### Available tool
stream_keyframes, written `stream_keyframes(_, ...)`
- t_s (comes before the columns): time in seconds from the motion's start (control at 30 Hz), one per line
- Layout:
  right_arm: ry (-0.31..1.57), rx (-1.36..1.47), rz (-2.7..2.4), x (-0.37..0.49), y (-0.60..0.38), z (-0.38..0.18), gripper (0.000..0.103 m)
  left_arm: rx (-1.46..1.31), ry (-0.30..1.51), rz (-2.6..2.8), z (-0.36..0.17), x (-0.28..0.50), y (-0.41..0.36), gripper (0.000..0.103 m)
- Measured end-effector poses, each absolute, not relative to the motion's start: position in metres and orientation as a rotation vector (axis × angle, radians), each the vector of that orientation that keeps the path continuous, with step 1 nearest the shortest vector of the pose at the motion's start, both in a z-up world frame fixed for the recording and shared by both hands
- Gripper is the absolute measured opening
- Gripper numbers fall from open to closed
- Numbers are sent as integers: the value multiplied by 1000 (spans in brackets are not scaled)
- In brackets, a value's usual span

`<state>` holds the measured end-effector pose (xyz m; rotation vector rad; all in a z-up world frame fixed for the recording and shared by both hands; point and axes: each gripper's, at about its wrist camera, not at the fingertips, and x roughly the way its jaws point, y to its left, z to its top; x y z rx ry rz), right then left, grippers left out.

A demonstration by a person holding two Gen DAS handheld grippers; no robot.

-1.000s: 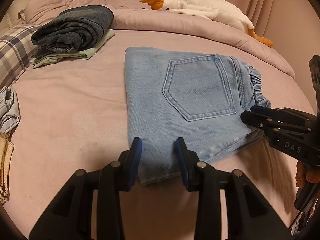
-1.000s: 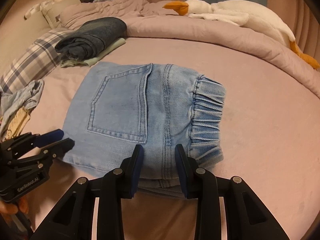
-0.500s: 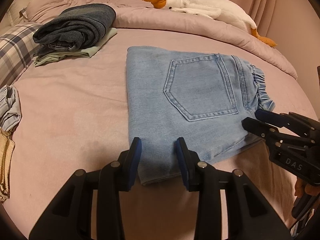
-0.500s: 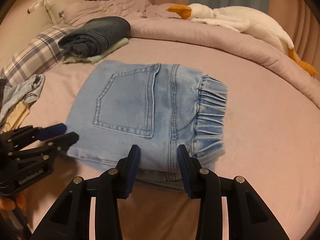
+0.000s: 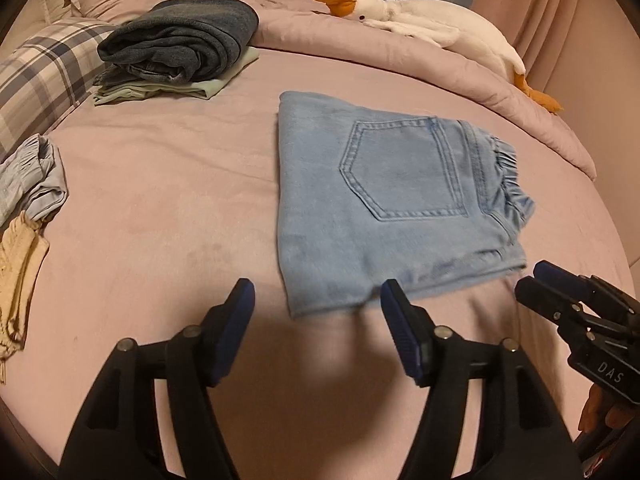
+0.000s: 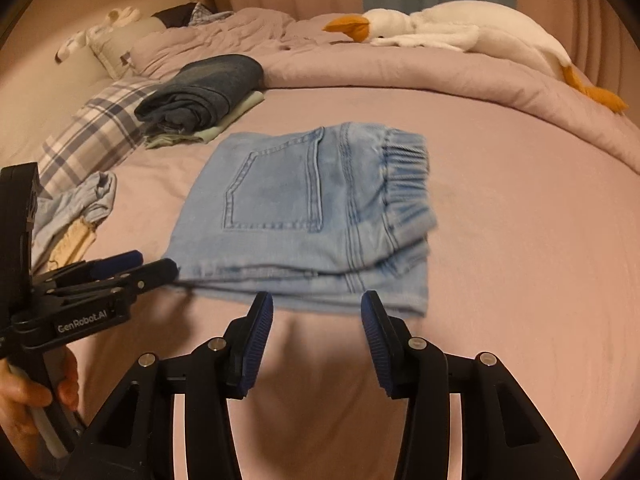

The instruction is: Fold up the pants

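Bed [image 5: 160, 208], pink sheet, L to R:
1. Crumpled lt-blue and cream garments [image 5: 28, 216], far L edge.
2. Plaid pillow [image 5: 44, 68], w/ dark folded stack [image 5: 180, 46] just beside it on a pale green piece.
3. My left tool [image 5: 316, 300]: jaws opening, nothing between, just short of the jeans' near edge.
4. Folded jeans [image 5: 384, 208], flat mid-bed, pocket up.
5. My right tool [image 6: 316, 308]: jaws opening, empty, near the hem.
6. Plush goose [image 6: 460, 28], on the duvet at back R.
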<state>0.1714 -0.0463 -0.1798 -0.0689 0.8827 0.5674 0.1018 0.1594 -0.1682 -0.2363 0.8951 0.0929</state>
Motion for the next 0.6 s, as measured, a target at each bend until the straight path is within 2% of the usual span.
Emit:
stream_keyframes(0.07, 890, -59, 563, 170, -49, -179, 47, -231, 890, 89, -164, 97, 155, 69)
stream_keyframes(0.13, 893, -39, 557, 166, -55, -177, 53, -228, 885, 84, -161, 94, 152, 72)
stream_keyframes(0.27, 892, -5, 558, 159, -63, -172, 58, -230, 875, 80, -152, 85, 146, 78)
stream_keyframes(0.43, 891, 37, 587, 147, -70, -166, 75, -241, 845, 78, -138, 72, 142, 84)
stream_keyframes(0.57, 885, 70, 604, 139, -76, -161, 79, -236, 820, 86, -127, 60, 137, 88)
stream_keyframes(0.6, 880, 74, 605, 137, -77, -160, 88, -240, 813, 89, -124, 58, 137, 90)
